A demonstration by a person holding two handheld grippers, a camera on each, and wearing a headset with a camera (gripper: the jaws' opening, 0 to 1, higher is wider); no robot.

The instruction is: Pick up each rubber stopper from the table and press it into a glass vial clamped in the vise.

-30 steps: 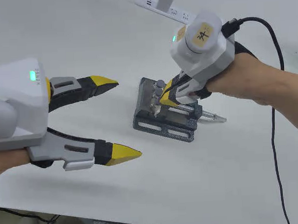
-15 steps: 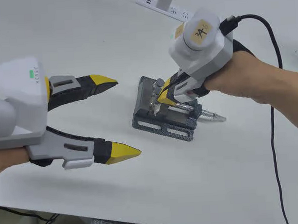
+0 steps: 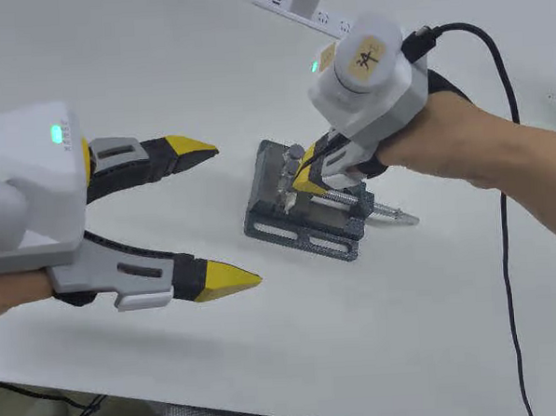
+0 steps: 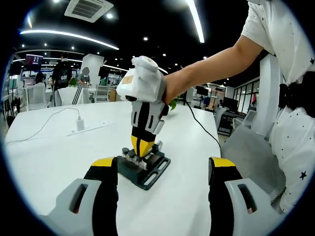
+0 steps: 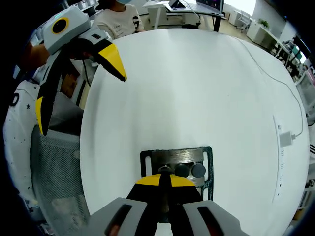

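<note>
1. Right tongs have barely shifted since a second ago. Their white body has leaned a touch further over the vise, and the yellow tips are still down at its clamping slot.
2. Those right tongs are drawn together, with just a thin slit between the tips in the right gripper view. They sit on the end rubber stopper of a row. Whether they pinch it or only press on it, I cannot tell.
3. Two more grey stoppers stand right beside it in the same slot, side by side.
4. Left tongs have held their place, hanging spread wide above the white tabletop. They are well apart from the vise and point toward it, with nothing between the tips.
5. Seen from the left gripper view, the right tongs come almost straight down onto the vise.
6. The vise's screw handle sticks out under the right hand.
7. At the far edge lies a white power strip, and a black cable trails from the right tongs' body.
</note>
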